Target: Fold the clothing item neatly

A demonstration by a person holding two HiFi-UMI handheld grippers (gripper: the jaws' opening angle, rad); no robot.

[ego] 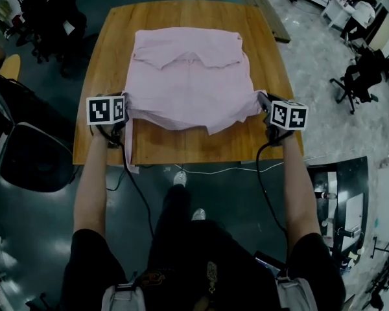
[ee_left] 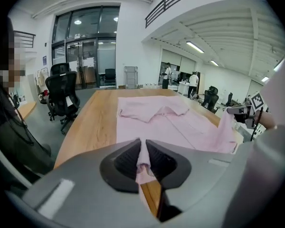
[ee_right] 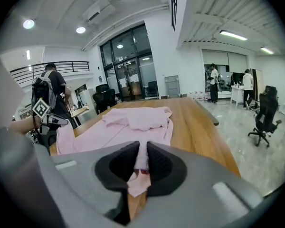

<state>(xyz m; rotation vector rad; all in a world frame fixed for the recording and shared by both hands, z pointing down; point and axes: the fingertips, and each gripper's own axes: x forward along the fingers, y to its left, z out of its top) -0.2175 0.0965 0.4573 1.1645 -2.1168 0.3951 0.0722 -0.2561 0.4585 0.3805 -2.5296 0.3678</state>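
Left gripper [ee_left: 142,151], right gripper [ee_right: 141,153] both pinching shirt [ego: 188,83] hem corners. Fabric likely handling light and limp, sagging between them.

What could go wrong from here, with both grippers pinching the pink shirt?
The left gripper and right gripper each pinch only a thin fold of the shirt; it may slip out. A strip of fabric hangs past the table edge below the left gripper and may trail, spoiling the fold.

Both arms outstretched, left tongs [ego: 126,107] and right tongs [ego: 263,100] each pinching shirt [ego: 188,86].
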